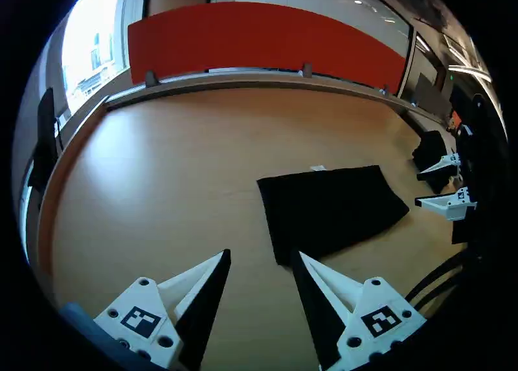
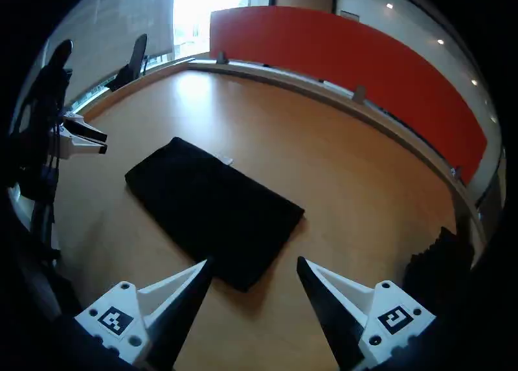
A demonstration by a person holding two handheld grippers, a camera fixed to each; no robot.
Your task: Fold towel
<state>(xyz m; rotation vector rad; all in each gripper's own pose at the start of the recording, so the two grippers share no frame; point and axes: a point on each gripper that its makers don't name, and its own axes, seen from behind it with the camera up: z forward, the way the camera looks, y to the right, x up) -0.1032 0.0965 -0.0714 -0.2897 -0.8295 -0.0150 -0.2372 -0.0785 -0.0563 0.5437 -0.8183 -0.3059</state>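
- Left gripper (image 1: 260, 252): jaws apart, nothing between them, hovering over the bare wooden bench (image 1: 162, 177).
- Left gripper view: the black towel (image 1: 330, 209) lies flat on the bench just ahead of the jaws, toward 1 o'clock. Its nearest corner sits just beyond the tip of the finger on the 3 o'clock side; I cannot tell if they touch.
- Towel in this view: a folded rectangle, long axis roughly 9-to-3 o'clock, tilted a little up at the 3 end.
- Right gripper (image 2: 254, 261): jaws apart, holding nothing.
- Right gripper view: the towel's near short end reaches in between the two finger tips, and the rest stretches away toward 10 o'clock. Contact cannot be told.
- Long axis in this view runs 10-to-4 o'clock.
- A small white tag (image 2: 226, 160) shows at the towel's far long edge.
- In each view the other gripper sits past the towel, at the bench edge, jaws apart.
- Far: a red partition panel (image 1: 259, 41) stands along the back edge of the bench.
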